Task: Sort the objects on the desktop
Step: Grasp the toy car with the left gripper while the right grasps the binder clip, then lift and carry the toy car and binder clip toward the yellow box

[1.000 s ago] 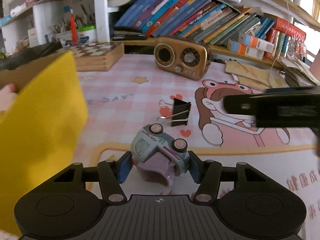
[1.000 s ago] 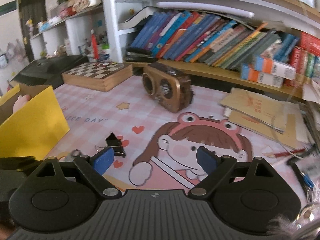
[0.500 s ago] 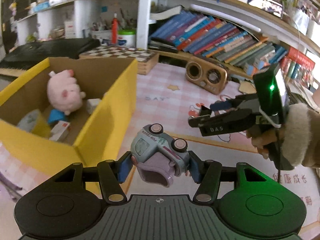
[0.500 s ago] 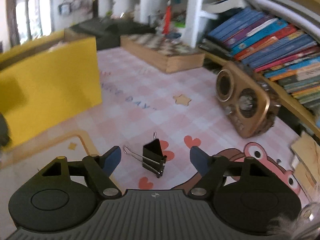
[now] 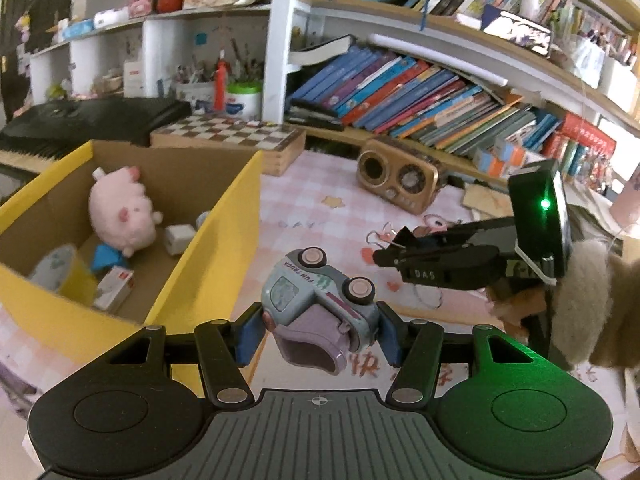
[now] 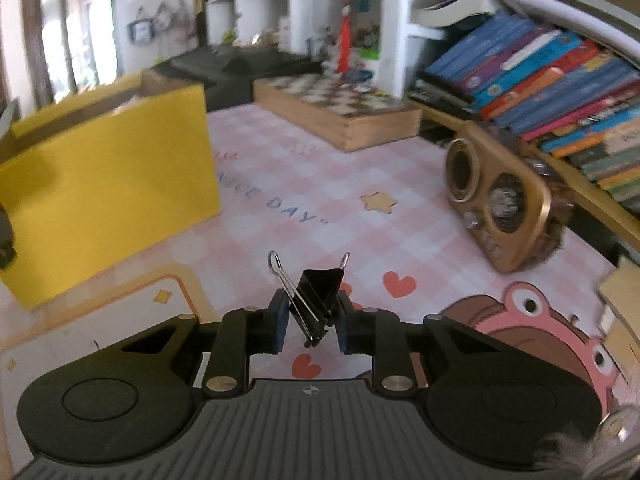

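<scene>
Both claws loaded.
Left gripper (image 5: 318, 330) pinches the pale-blue toy truck (image 5: 318, 308) sideways; right gripper (image 6: 310, 326) pinches the black metal binder clip (image 6: 318, 300) between its pads.

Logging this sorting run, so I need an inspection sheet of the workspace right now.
Surface: pink checked cartoon desk mat.
Job's things: grey-blue toy truck; black binder clip; yellow cardboard box holding a pink plush pig.
Clutter: brown retro radio, wooden chessboard box.
Grippers: left gripper grips the truck; right gripper closed around the clip.
Cables: nothing seen.
Surroundings: shelves of leaning books.
</scene>
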Demonstrator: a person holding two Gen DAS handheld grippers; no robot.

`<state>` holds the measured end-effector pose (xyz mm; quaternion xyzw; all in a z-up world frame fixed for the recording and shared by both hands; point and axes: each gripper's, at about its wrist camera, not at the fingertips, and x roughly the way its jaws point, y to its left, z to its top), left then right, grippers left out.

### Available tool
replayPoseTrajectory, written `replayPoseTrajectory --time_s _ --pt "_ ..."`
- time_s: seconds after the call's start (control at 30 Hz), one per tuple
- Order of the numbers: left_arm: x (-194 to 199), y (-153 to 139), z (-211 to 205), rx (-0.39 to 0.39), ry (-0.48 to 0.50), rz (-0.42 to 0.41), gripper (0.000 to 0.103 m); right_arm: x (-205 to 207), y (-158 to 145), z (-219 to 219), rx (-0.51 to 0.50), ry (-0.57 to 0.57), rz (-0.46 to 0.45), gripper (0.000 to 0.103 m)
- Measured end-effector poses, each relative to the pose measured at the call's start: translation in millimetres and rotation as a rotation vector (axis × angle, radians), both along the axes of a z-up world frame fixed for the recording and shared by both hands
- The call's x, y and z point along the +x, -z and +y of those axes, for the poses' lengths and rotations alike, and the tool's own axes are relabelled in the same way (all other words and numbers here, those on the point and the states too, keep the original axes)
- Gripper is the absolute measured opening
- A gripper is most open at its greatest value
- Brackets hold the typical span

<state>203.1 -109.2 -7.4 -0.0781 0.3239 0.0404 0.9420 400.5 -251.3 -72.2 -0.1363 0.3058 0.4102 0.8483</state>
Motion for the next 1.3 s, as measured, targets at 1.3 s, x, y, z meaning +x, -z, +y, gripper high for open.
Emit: replayPoseTrajectory --time_s 1.3 --pt "-51.0 -25.5 46.2 -0.14 0.307 -0.167 0.058 -193.9 -84.1 -36.9 0.158 0.56 0.019 0.022"
